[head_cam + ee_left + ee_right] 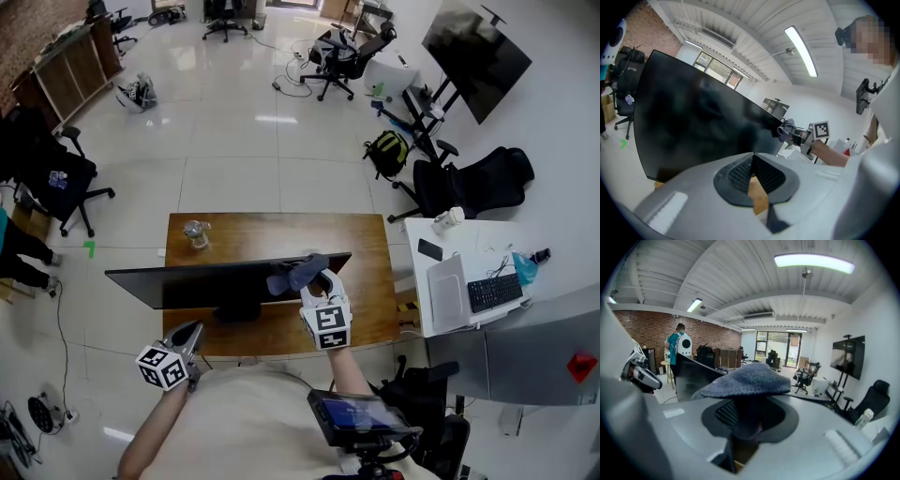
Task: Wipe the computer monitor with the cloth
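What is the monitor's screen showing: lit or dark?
Dark. The monitor screen shows no picture in the left gripper view, only faint reflections. Powered or not: cannot tell.

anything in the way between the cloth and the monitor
Nothing visible does. The cloth, clamped in the right gripper, is right at the top edge of the monitor, toward its right end.
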`<move>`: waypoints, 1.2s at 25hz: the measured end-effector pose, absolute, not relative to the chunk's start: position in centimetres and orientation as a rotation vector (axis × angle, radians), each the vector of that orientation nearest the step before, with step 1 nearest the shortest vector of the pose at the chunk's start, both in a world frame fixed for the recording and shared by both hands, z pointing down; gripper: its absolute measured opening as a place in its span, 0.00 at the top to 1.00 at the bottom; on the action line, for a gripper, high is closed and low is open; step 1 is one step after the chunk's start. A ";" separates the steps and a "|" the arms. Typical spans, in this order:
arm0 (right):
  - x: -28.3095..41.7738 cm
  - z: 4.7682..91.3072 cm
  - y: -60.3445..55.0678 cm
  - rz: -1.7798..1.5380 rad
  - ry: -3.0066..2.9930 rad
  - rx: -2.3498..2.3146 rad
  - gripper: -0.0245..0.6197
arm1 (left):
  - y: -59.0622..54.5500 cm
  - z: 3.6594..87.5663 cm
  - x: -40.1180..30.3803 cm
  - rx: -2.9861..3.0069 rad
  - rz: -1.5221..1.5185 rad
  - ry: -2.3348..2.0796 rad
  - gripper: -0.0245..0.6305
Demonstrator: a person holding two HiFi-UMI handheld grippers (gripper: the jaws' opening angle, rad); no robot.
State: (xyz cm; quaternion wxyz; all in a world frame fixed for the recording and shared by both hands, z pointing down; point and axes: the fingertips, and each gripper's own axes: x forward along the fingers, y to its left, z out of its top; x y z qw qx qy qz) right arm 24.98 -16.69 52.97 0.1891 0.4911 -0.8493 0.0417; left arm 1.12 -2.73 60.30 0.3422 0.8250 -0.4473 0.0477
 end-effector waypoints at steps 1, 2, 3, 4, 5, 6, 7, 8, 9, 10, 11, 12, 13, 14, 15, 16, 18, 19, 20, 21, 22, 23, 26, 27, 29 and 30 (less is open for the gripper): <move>25.5 52.9 -16.8 0.118 -2.379 1.395 0.83 | -2.8 60.3 1.1 2.146 0.126 -1.162 0.96; 26.1 52.9 -16.9 0.117 -2.368 1.410 0.83 | -2.8 60.2 1.1 2.146 0.128 -1.160 0.96; 26.6 53.0 -17.0 0.114 -2.356 1.423 0.83 | -2.9 60.3 1.1 2.147 0.130 -1.159 0.96; 27.1 53.0 -17.1 0.113 -2.346 1.436 0.82 | -2.9 60.3 1.1 2.148 0.132 -1.157 0.96; 27.6 53.1 -17.2 0.113 -2.337 1.447 0.83 | -2.9 60.3 1.2 2.149 0.134 -1.155 0.96; 28.1 53.1 -17.3 0.114 -2.328 1.460 0.82 | -3.0 60.4 1.2 2.150 0.136 -1.153 0.96; 28.7 53.2 -17.4 0.116 -2.319 1.474 0.82 | -3.0 60.4 1.2 2.151 0.138 -1.152 0.96; 29.2 53.2 -17.5 0.118 -2.310 1.488 0.83 | -3.1 60.4 1.2 2.151 0.140 -1.150 0.96; 29.6 53.2 -17.5 0.122 -2.303 1.500 0.82 | -3.1 60.4 1.2 2.152 0.143 -1.149 0.96; 30.0 53.1 -17.6 0.126 -2.296 1.512 0.83 | -3.1 60.3 1.2 2.151 0.145 -1.147 0.96; 30.3 53.0 -17.6 0.128 -2.290 1.522 0.82 | -3.1 60.3 1.1 2.151 0.148 -1.146 0.96; 30.8 53.0 -17.6 0.128 -2.284 1.533 0.83 | -3.1 60.3 1.2 2.150 0.150 -1.145 0.96; 31.2 53.1 -17.7 0.127 -2.277 1.544 0.82 | -3.1 60.3 1.2 2.149 0.152 -1.143 0.96; 31.6 53.2 -17.7 0.127 -2.270 1.554 0.83 | -3.1 60.4 1.2 2.149 0.154 -1.142 0.96; 32.0 53.2 -17.8 0.129 -2.263 1.564 0.82 | -3.1 60.4 1.2 2.149 0.157 -1.141 0.96; 32.3 53.3 -17.8 0.134 -2.256 1.574 0.83 | -3.1 60.5 1.3 2.150 0.160 -1.140 0.96; 33.1 53.4 -17.9 0.146 -2.243 1.595 0.83 | -3.1 60.5 1.4 2.151 0.165 -1.138 0.96; 33.5 53.5 -17.9 0.152 -2.238 1.609 0.83 | -3.1 60.6 1.4 2.151 0.168 -1.137 0.96; 33.9 53.6 -17.9 0.160 -2.232 1.625 0.83 | -3.1 60.6 1.4 2.150 0.170 -1.136 0.96; 34.2 53.7 -18.0 0.171 -2.224 1.643 0.83 | -3.0 60.6 1.4 2.149 0.173 -1.136 0.96; 34.6 53.8 -18.0 0.184 -2.216 1.663 0.83 | -3.0 60.7 1.4 2.148 0.176 -1.136 0.96; 34.9 54.0 -18.0 0.198 -2.207 1.683 0.83 | -3.0 60.7 1.3 2.147 0.179 -1.136 0.96; 35.6 54.6 -18.0 0.236 -2.188 1.731 0.83 | -2.9 60.8 1.3 2.142 0.188 -1.138 0.96; 35.8 54.8 -18.0 0.246 -2.186 1.741 0.83 | -2.9 60.8 1.2 2.141 0.192 -1.137 0.96; 35.8 55.2 -18.0 0.259 -2.184 1.751 0.83 | -2.8 60.8 1.1 2.138 0.201 -1.137 0.96; 35.9 55.4 -18.0 0.263 -2.183 1.751 0.83 | -2.8 60.9 1.1 2.137 0.207 -1.137 0.96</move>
